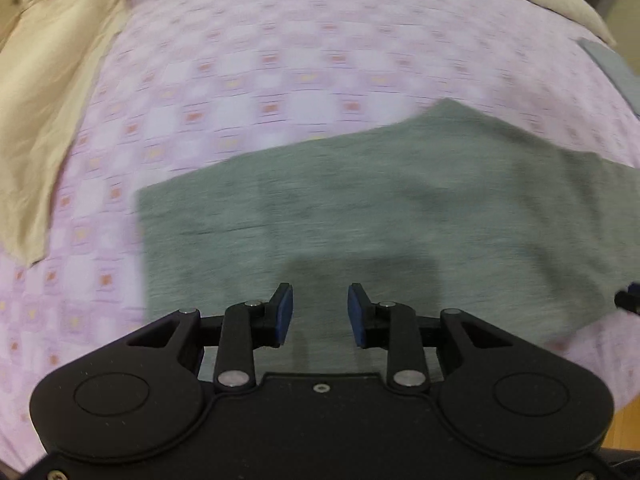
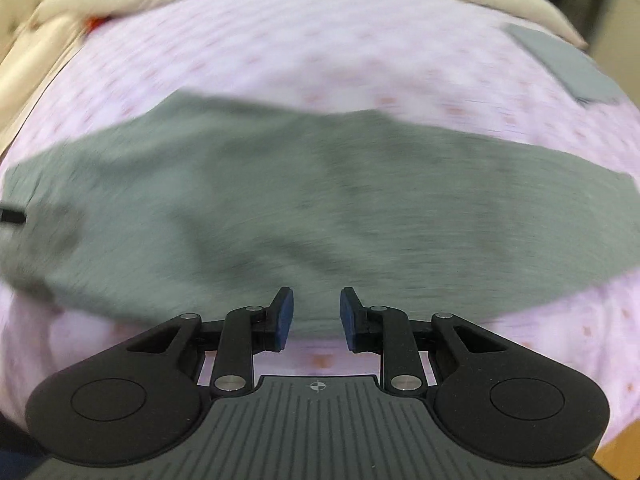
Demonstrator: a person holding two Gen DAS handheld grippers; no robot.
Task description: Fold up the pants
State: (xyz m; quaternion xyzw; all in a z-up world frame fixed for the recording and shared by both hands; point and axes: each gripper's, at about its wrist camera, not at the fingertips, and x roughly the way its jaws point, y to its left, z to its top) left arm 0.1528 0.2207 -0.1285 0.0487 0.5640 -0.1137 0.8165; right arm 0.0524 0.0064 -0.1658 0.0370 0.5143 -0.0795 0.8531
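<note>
1 pair of grey pants [image 1: 400, 216] lies on 1 pink patterned bed sheet [image 1: 280, 72], with 1 cream blanket [image 1: 52, 92], 1 grey folded cloth [image 2: 568, 64].

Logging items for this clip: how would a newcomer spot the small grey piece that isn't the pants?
Start from the pink patterned bedspread and the large grey-green pants across its middle. Look to the far right corner: the small folded cloth there is paler, blue-grey, flat and lies apart from the pants.
</note>
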